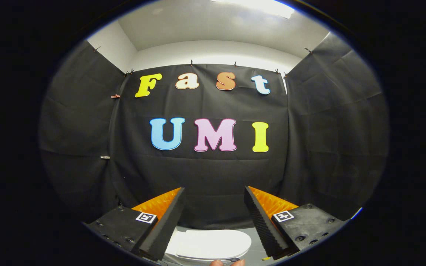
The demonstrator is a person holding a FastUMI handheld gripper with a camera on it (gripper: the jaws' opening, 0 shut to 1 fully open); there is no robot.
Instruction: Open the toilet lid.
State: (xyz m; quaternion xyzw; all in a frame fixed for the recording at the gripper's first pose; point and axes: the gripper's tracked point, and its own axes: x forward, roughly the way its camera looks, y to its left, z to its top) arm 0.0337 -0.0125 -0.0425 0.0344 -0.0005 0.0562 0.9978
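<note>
Two fingers of the tool (214, 218) stand wide apart and empty, high above the closed, smooth white plastic toilet lid (213, 244) lying below between them, so a hasty descent could skid off its rim.

One toilet lid (213, 244), one claw (215, 214) with two spread fingers (161, 229), possibly two fingertips (227, 262) below
</note>
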